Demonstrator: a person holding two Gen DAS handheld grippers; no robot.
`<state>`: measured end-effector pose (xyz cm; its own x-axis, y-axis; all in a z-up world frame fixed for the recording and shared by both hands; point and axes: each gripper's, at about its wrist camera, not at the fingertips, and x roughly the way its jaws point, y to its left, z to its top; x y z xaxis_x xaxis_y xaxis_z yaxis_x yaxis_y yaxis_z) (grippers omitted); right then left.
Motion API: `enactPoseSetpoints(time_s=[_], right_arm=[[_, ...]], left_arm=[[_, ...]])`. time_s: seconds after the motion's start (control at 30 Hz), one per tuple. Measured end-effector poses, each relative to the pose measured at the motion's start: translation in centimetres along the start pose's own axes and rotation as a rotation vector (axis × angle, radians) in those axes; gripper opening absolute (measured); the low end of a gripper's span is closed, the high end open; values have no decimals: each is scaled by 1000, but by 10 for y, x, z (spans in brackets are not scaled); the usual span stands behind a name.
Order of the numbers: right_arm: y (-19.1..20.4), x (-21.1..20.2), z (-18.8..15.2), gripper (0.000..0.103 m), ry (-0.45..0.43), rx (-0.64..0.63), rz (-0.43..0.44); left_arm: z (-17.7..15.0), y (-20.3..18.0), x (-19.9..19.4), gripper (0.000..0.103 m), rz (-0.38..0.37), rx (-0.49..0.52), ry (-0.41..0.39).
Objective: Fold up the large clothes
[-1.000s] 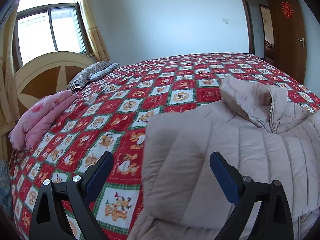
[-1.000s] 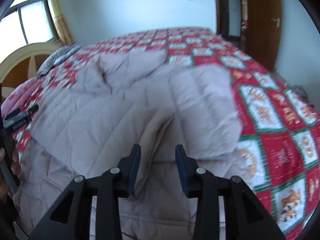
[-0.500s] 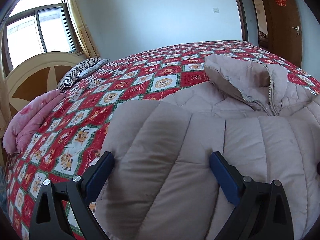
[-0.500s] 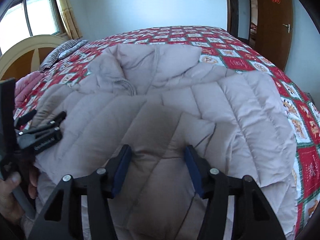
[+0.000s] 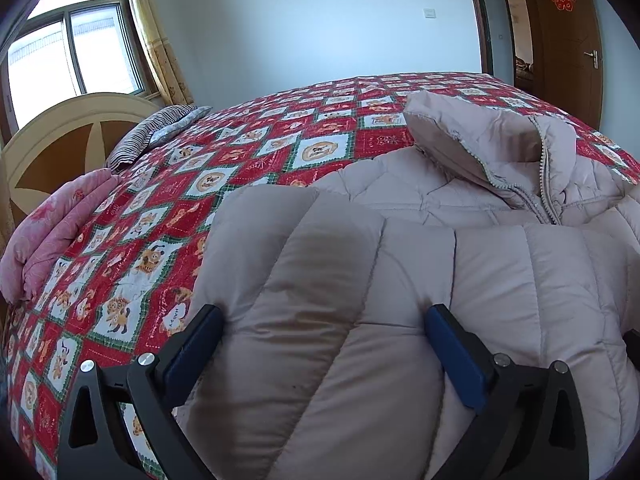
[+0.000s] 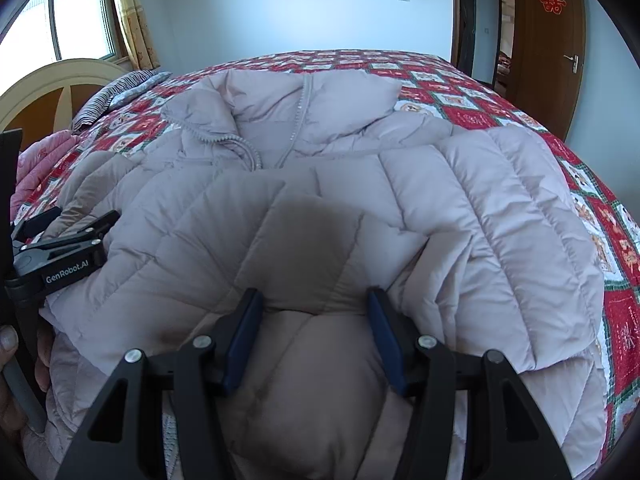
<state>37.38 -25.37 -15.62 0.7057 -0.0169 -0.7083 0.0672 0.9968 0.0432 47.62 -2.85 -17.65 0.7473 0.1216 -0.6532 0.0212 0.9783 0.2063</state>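
Puffer jacket (image 5: 400, 280), pale beige and quilted, lies spread on the bed over a red patchwork bedspread (image 5: 248, 160), its collar (image 5: 480, 136) and zipper turned toward the far side of the bed and its hem toward the near edge, where both grippers work. On the jacket's left side a panel is folded inward over the body, and the left gripper (image 5: 324, 344) sits right on this folded part with its blue-padded fingers (image 5: 456, 360) spread wide, the quilted fabric bulging up between them; the pads touch the fabric but do not pinch it. In the right wrist view the jacket (image 6: 340, 208) fills the middle of the bed, and its right side is likewise folded in over the body. The right gripper (image 6: 316, 336) rests on a puffy mound of fabric near the near edge, its fingers (image 6: 244, 332) parted about halfway with the padding swelling between them, pressed from both sides though not gripped tight. The left gripper (image 6: 60, 256) shows there at the jacket's left edge, a hand (image 6: 12, 360) on its handle. At the head end of the bed stand a cream headboard (image 5: 68, 140), a striped pillow (image 5: 156, 132) and a folded pink quilt (image 5: 56, 228); a wooden door (image 6: 548, 40) stands beyond the far right corner.
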Motion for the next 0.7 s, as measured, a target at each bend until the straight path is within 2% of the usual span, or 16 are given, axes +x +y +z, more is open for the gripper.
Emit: enactPoseSetpoints(time_s=[0.4, 0.57, 0.63, 0.7], right_arm=[[17, 6, -2, 58, 21, -93, -118], [14, -6, 7, 58, 31, -63, -109], [15, -19, 14, 59, -4, -29, -81], [23, -24, 20, 60, -26, -47, -83]], left_arm=[[-1, -5, 10, 102, 6, 27, 44], [-2, -5, 11, 102, 10, 24, 40], [-2, -5, 11, 102, 9, 23, 38], [-2, -5, 11, 102, 11, 23, 37]])
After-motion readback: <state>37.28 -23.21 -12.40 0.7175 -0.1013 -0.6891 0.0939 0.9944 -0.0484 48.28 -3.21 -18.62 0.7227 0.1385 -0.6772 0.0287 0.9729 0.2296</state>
